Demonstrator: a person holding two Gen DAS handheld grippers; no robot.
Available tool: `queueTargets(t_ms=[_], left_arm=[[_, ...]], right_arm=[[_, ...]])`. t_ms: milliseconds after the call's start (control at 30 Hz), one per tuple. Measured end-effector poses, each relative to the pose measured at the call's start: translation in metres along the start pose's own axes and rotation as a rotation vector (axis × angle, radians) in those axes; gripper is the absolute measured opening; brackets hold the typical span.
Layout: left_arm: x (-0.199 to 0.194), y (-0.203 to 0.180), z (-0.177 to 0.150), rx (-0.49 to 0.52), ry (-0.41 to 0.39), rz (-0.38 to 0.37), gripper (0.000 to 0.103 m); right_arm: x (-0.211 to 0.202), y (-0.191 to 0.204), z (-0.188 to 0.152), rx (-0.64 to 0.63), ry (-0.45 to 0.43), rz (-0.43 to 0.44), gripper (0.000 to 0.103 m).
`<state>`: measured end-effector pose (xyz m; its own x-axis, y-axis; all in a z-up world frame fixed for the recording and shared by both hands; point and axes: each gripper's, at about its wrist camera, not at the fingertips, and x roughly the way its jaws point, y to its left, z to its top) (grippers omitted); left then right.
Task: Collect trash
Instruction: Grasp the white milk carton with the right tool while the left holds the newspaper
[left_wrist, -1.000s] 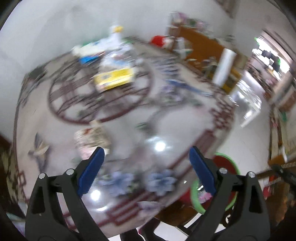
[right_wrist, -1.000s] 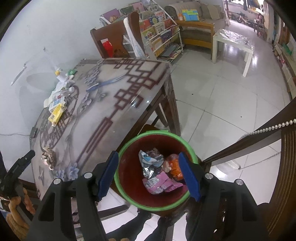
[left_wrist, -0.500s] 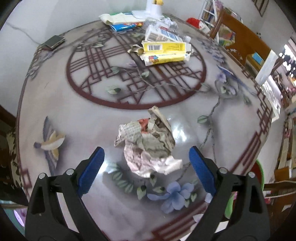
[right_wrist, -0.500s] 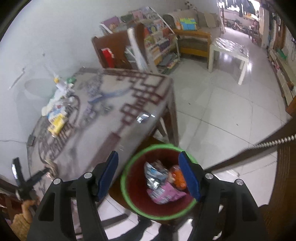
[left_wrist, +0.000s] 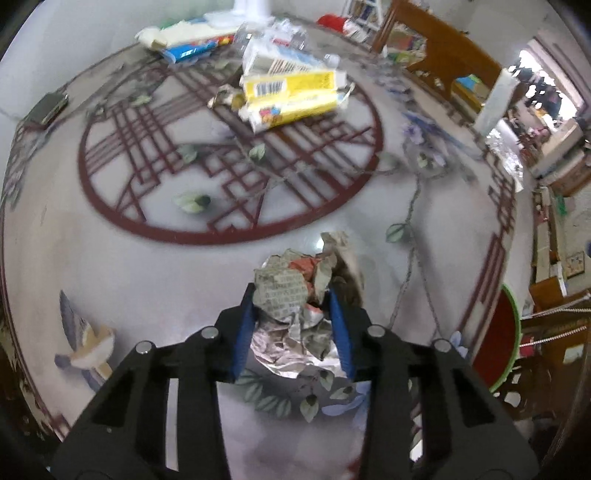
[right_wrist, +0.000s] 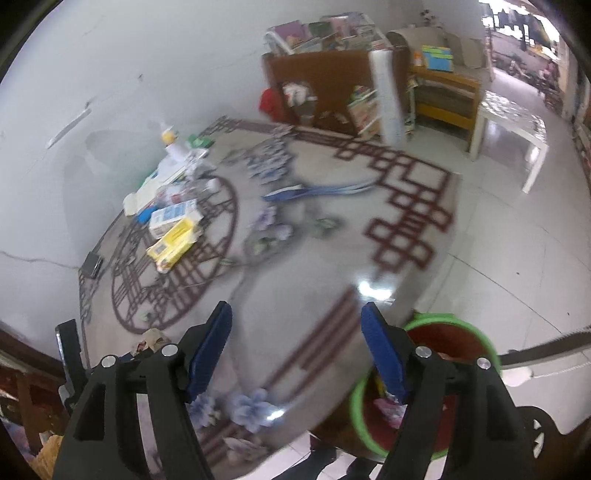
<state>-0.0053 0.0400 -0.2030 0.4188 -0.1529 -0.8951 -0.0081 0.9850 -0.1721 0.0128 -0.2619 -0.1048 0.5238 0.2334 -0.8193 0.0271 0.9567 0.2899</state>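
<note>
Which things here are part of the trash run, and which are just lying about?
In the job:
- crumpled newspaper wad, clamped in the left gripper
- green-rimmed bin beside the table
- right gripper, open and empty
- yellow carton, probably trash to collect next

Lying about:
- phone at the table edge
- bookshelf
- white side table

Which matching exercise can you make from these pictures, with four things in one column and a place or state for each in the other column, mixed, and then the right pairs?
Things:
1. crumpled newspaper ball
2. yellow box
3. trash bin
4. right gripper

Places or states:
A. open, holding nothing
B. on the floor beside the table, green rim
C. clamped between the left gripper's blue pads
D. lying on the red round pattern, far side of the table

Pairs: 1-C, 2-D, 3-B, 4-A
</note>
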Motion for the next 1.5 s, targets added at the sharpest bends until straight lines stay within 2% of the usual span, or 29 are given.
queueTargets(t_ms=[133, 300, 500, 633, 767, 1000, 1133, 1267, 1333, 1433, 1500], left_arm=[[-0.020, 0.001, 0.005, 0.044, -0.064, -0.012, 0.037], [-0.023, 0.009, 0.012, 0.078, -0.092, 0.001, 0.037], [-0.004, 0.025, 0.014, 0.071, -0.043, 0.001, 0.037], [0.001, 0.037, 0.013, 0.033, -0.035, 0.007, 0.039], [0.009, 0.047, 0.013, -0.001, -0.023, 0.022, 0.040], [0.017, 0.052, 0.025, -0.015, -0.025, 0.005, 0.040], [0.019, 0.055, 0.031, -0.031, -0.028, -0.016, 0.041], [0.021, 0.056, 0.034, -0.042, -0.028, -0.025, 0.043], [0.021, 0.055, 0.035, -0.040, -0.026, -0.025, 0.043], [0.020, 0.054, 0.035, -0.037, -0.024, -0.028, 0.043], [0.020, 0.054, 0.035, -0.035, -0.024, -0.028, 0.043]], right_arm=[[0.027, 0.035, 0.011, -0.064, 0.036, 0.016, 0.070], [0.064, 0.076, 0.032, -0.172, 0.091, 0.045, 0.071], [0.121, 0.148, 0.075, -0.518, 0.145, 0.089, 0.073], [0.171, 0.190, 0.104, -0.712, 0.193, 0.183, 0.074], [0.225, 0.225, 0.121, -0.853, 0.269, 0.265, 0.074], [0.300, 0.258, 0.156, -0.921, 0.417, 0.376, 0.076], [0.325, 0.269, 0.157, -1.031, 0.483, 0.411, 0.077], [0.333, 0.278, 0.158, -1.072, 0.505, 0.453, 0.084], [0.335, 0.283, 0.155, -1.100, 0.521, 0.460, 0.092], [0.334, 0.287, 0.147, -1.181, 0.506, 0.433, 0.093], [0.336, 0.288, 0.145, -1.192, 0.498, 0.419, 0.093]])
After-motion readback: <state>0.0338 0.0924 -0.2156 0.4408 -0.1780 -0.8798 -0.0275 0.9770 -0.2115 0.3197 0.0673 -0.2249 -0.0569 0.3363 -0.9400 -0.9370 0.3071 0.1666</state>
